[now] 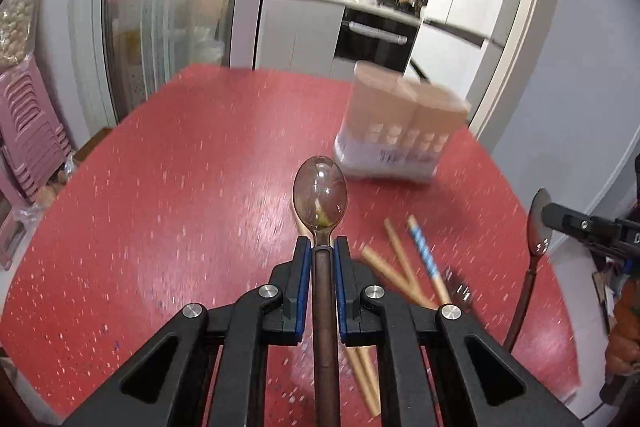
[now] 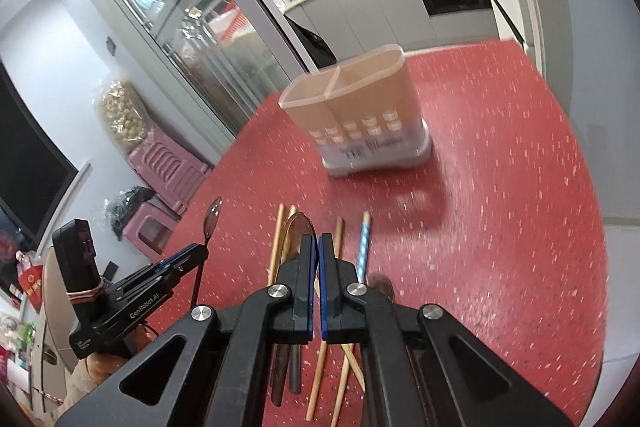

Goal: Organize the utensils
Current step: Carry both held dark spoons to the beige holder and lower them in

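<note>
My left gripper (image 1: 323,247) is shut on the handle of a brown translucent spoon (image 1: 319,193), whose bowl sticks out ahead above the red table (image 1: 160,187). At the right of that view my right gripper (image 1: 546,214) pinches a second spoon (image 1: 537,243), its handle hanging down. In the right wrist view my right gripper (image 2: 320,247) has its pads together; that spoon's bowl (image 2: 294,231) shows beside the left finger. Wooden chopsticks (image 2: 339,235) and a blue-striped chopstick (image 2: 364,239) lie on the table below. A two-compartment utensil holder (image 2: 360,99) stands further back, also seen from the left wrist as the holder (image 1: 400,123).
Stacked pink stools (image 1: 28,131) and a glass-door cabinet (image 1: 160,7) stand left of the table. A bag of nuts (image 2: 120,115) rests on the stools. Another dark utensil (image 1: 456,287) lies by the chopsticks. A kitchen opens behind the table's far edge.
</note>
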`<state>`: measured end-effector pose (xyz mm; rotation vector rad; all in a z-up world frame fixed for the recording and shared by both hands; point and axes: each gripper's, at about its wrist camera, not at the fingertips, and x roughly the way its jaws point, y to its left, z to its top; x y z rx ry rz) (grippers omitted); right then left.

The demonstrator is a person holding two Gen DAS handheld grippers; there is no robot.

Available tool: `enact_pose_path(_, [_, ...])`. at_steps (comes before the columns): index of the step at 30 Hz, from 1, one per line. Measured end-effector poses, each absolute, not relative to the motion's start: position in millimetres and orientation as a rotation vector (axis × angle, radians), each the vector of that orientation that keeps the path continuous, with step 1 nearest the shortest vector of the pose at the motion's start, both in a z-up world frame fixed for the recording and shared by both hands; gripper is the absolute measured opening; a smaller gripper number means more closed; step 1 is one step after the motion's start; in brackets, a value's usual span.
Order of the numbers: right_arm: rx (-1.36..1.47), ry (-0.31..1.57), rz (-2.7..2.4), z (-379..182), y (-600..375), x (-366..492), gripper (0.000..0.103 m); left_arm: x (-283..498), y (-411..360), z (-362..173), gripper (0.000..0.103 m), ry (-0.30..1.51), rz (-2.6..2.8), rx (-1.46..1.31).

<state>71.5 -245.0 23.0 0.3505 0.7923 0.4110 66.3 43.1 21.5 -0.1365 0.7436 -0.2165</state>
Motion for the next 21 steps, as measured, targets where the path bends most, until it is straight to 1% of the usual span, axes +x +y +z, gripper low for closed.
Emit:
enact_pose_path(7, [0.295,0.73,0.414,60,-246,93,0.002,96,34,63,0.037,0.652,-0.236,-0.157])
enact_pose_path(15, [0.268,0.661,0.402,103,-256,134,0.002,154,13,115,0.037,0.535,-0.268,-0.181])
enact_pose_path(21, [0.255,0.602,0.355,132,-269,176,0.002,206,-9,132,0.037,0.462,-0.274,-0.189])
